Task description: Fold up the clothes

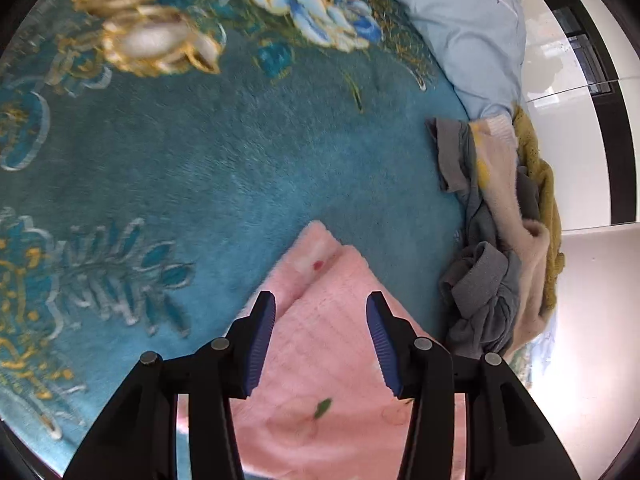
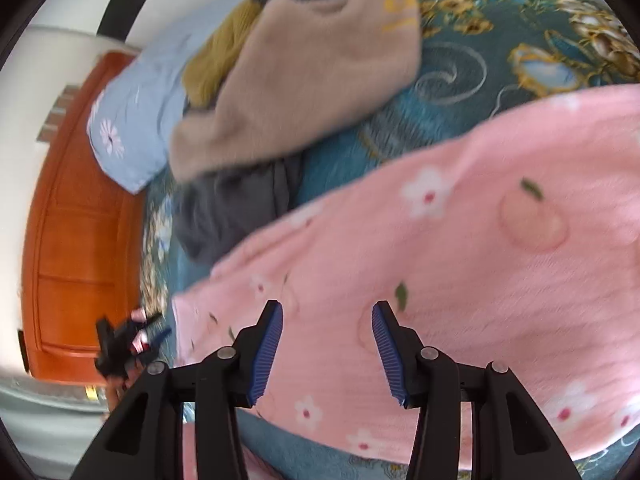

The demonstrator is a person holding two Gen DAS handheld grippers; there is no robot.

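Low in the left wrist view the left gripper (image 1: 320, 312) stands with its blue pads well apart and nothing between them, poised over a corner of the pink fleece garment (image 1: 320, 360), which fills the bottom centre of that frame. The right gripper (image 2: 327, 320) is likewise spread wide and empty at the bottom centre of its own view, above the same pink fleece garment (image 2: 440, 264), which sprawls from lower left to the right edge there. At the lower left of the right wrist view something dark and blurred shows with a bit of blue; it may be the other gripper, but I cannot tell.

The pink piece lies spread across the teal floral blanket (image 1: 200, 168), with one layer seeming to lap over another near the left pads. Whether it is mid-fold or being laid out flat, the frames do not settle. Either way, I judge that a good grip means each gripper pinching an edge or corner cleanly, taking only the intended layer, and keeping the two hands level so the plush cloth does not skew.

Farther off, at the right of the left view, sits a heap of other clothes (image 1: 492, 240), grey, beige and mustard, crumpled together. Beyond it a pale blue pillow (image 1: 460, 28) lies at the upper right.
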